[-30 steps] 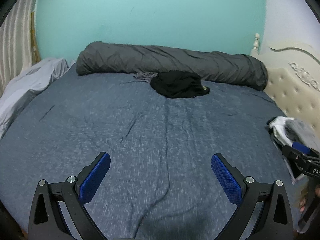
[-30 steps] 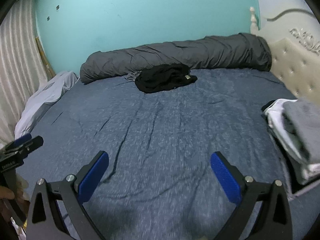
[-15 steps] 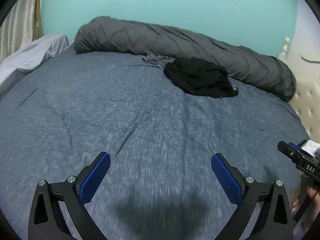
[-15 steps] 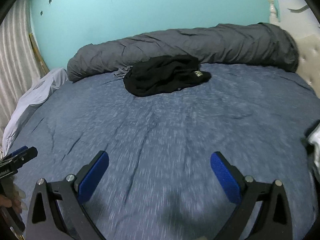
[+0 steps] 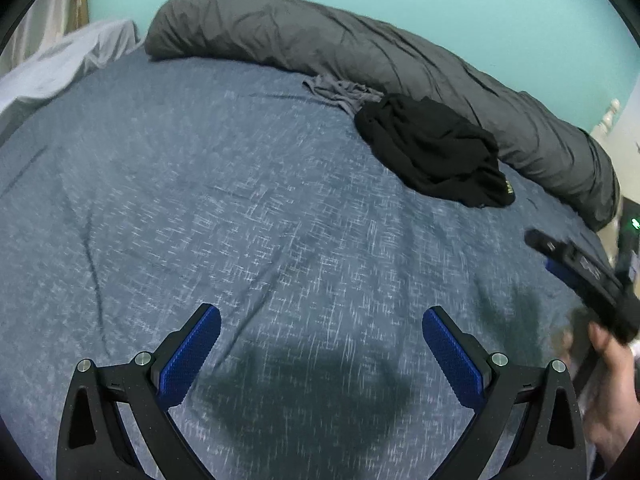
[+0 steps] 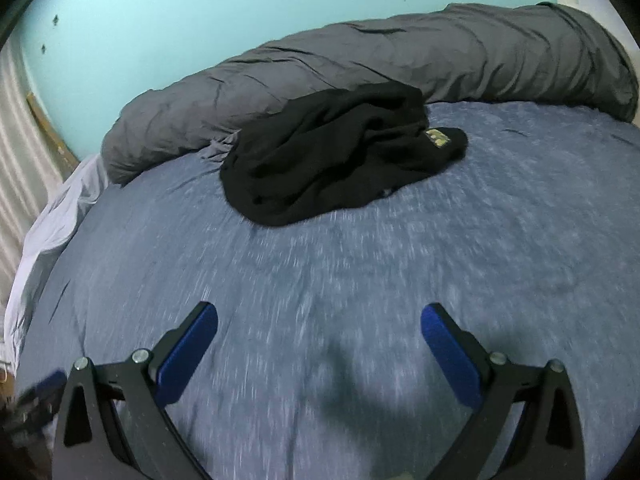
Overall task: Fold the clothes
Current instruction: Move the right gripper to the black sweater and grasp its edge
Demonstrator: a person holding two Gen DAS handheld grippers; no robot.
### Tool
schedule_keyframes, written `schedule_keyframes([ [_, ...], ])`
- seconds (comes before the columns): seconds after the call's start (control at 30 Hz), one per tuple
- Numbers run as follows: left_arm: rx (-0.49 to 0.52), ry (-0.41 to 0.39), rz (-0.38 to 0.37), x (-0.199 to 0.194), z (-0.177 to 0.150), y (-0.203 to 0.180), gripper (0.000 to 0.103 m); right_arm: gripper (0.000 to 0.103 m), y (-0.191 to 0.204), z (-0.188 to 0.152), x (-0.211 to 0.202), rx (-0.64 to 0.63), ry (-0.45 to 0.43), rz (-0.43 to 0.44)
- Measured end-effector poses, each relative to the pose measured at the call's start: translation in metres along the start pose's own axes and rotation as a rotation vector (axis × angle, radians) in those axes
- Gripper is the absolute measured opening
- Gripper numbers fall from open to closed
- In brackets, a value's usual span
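Big blue bedspread (image 6: 360, 280) under me, wide and mostly bare, and that's my folding surface. Along the far edge by the teal wall runs the rolled grey duvet (image 6: 400, 68), and tucked right against it sits the black garment (image 6: 332, 160), crumpled in a heap, a small yellowish label showing at its right end. That's my target, I reckon: this is the reach-in step, nothing picked up yet.

My right gripper (image 6: 320, 344) hangs over open sheet with its jaws wide apart and nothing between them, the heap straight ahead. My left gripper (image 5: 320, 344) is just as wide and just as empty, the garment (image 5: 432, 152) off to its upper right.

Next, I'd say, I need to close in, pinch an edge of the black cloth and drag it clear onto flat sheet to spread it.

In the way: a thin grey cloth (image 5: 340, 90) lies touching the heap's left side, easy to snag along with it
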State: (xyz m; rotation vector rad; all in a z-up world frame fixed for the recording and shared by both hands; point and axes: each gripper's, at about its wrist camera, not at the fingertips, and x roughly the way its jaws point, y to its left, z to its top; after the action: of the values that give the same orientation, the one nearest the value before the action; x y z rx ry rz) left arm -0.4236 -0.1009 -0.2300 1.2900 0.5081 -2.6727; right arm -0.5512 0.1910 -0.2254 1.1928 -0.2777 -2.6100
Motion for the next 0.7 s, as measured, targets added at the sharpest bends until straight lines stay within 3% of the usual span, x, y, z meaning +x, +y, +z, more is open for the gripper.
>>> schedule_keyframes([
  [0.4,-0.081,0.064,0.017,0.05,0.025,0.036,0.103,0.102,0.021,0.077,0.114,0.021,0.057,0.001],
  [0.6,-0.081,0.074,0.008,0.058,0.027,0.048,0.103,0.101,0.023,0.103,0.16,0.091,0.064,-0.01],
  [0.7,-0.069,0.069,0.004,0.058,0.021,0.052,0.103,0.075,0.025,0.108,0.186,0.087,0.118,-0.018],
])
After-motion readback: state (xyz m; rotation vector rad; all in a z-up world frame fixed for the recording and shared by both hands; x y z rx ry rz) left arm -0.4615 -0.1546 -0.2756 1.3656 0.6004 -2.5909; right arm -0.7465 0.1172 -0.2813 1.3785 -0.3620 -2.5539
